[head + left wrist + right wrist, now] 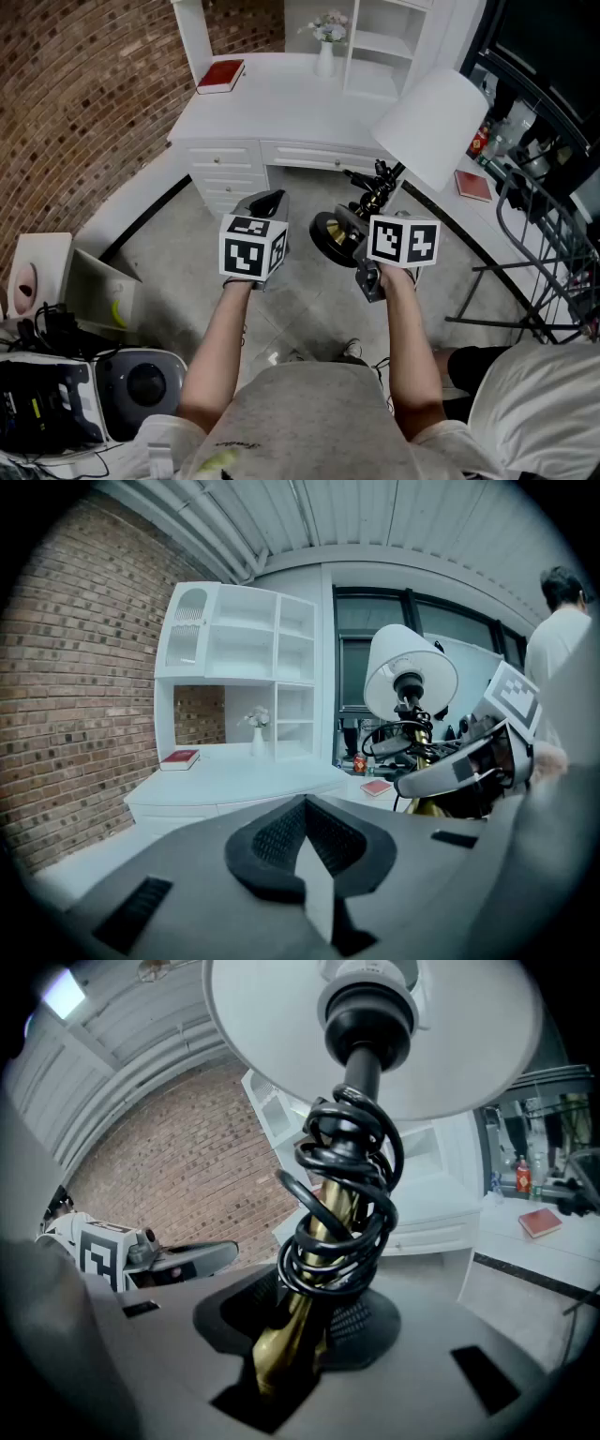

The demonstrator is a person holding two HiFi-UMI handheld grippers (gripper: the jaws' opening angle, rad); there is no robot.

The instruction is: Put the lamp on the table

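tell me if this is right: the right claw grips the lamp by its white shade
Not quite. The right claw grips the lamp by its brass stem, below the coiled cord, not by the white shade. The right gripper view shows the stem between its jaws.

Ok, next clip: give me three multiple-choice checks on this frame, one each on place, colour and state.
1. The lamp is: A on the desk B in the right gripper C on a chair
2. Its stem is: A brass B white C red
3. The left gripper is: A shut, empty B wide open C gripping the lamp

B: the jaws clamp the stem, short of the desk.
A: brass shows beneath the black cord.
A: its pads meet with nothing between.
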